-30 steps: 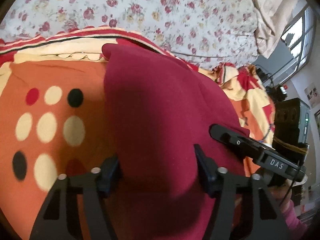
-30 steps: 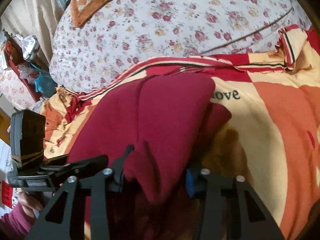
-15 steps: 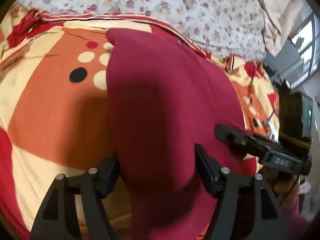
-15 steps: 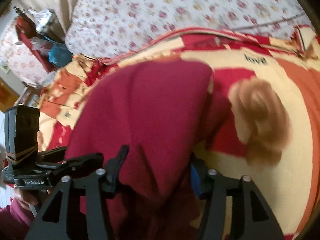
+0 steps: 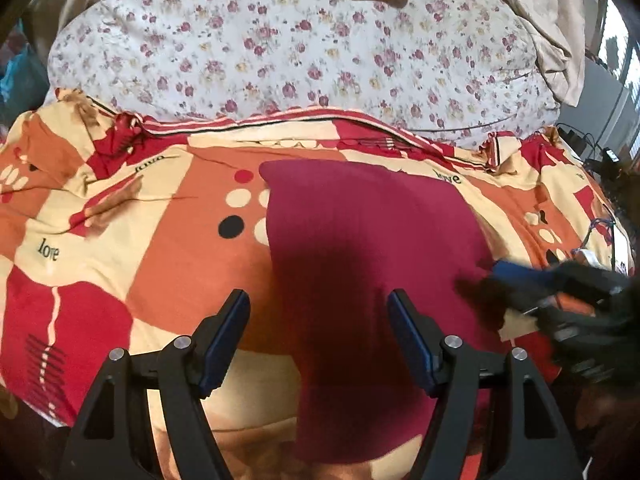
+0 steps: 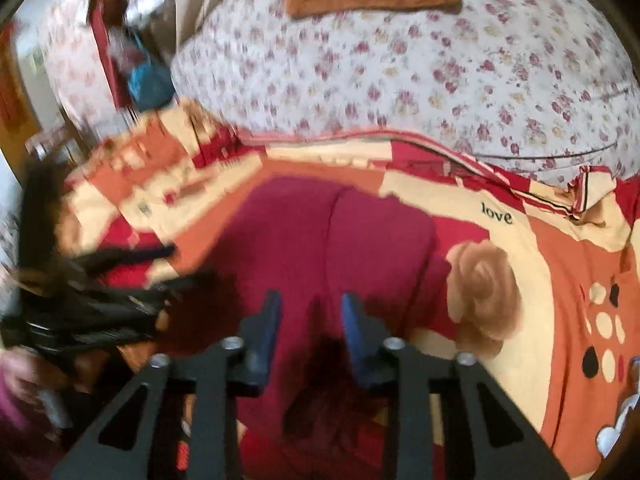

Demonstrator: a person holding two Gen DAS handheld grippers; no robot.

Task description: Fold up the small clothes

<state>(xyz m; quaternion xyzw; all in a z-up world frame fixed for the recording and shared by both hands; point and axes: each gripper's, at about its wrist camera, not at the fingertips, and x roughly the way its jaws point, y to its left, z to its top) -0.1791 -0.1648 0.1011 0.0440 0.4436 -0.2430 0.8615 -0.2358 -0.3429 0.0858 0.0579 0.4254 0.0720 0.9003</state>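
Two layers of bedding fill most of what we see: a floral quilt [image 5: 320,60] heaped at the far side, and nearer us a patterned bedspread [image 5: 120,240] in orange, cream and red that serves as our folding ground, since it lies fairly flat. On it rests the maroon garment [image 5: 360,248], roughly central and running from the middle of the bed toward our near edge; in the right wrist view a lengthwise crease or overlap shows on it [image 6: 332,240], which we take as a fold already laid in (hard to be sure through the blur). We judge it lies free, so it can settle before the next fold. Our left hand-held gripper [image 5: 318,338] hangs just above the cloth with its jaws spread wide, pinching nothing. Our right hand-held gripper [image 6: 310,328] hovers over the near part of the garment, jaws apart though narrower, likewise empty.
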